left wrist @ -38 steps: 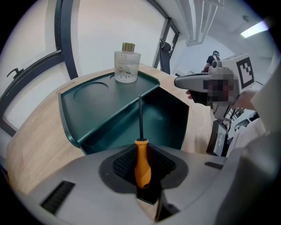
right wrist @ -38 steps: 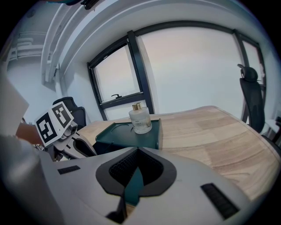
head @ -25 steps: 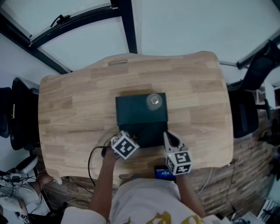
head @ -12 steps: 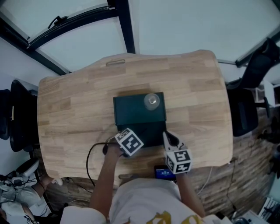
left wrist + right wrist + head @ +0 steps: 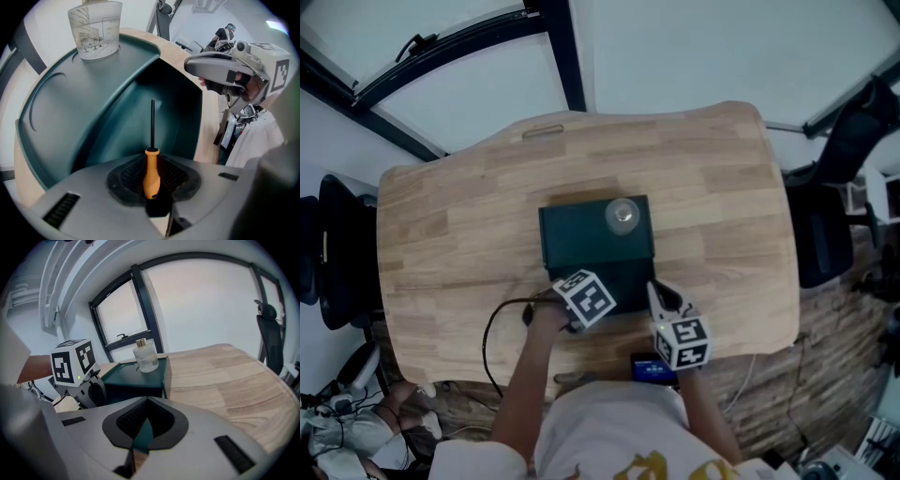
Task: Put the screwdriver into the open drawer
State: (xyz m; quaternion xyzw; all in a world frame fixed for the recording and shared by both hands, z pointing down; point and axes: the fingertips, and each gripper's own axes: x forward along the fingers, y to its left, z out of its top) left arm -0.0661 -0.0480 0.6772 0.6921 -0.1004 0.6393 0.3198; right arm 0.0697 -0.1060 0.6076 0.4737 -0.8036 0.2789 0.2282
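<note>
A dark green drawer box (image 5: pixel 581 234) stands mid-table with a glass jar (image 5: pixel 622 216) on its top. Its drawer (image 5: pixel 140 108) is pulled open toward me. My left gripper (image 5: pixel 584 298) is shut on the screwdriver (image 5: pixel 151 171): the orange handle sits between the pads and the black shaft points into the drawer's hollow. My right gripper (image 5: pixel 661 298) is at the drawer's right front corner, jaws closed, with a thin teal strip of the drawer's (image 5: pixel 143 434) edge between its pads. From the left gripper view the right gripper (image 5: pixel 232 70) hangs over the drawer's right wall.
The wooden table (image 5: pixel 469 216) carries a black cable (image 5: pixel 499 323) at the front left. A small blue-lit device (image 5: pixel 652 372) lies at the front edge near my body. Dark chairs stand at the left (image 5: pixel 342 244) and right (image 5: pixel 825 244) of the table.
My left gripper has moved right and forward with the screwdriver, bringing its tip over the open drawer. The right gripper has stayed in place.
</note>
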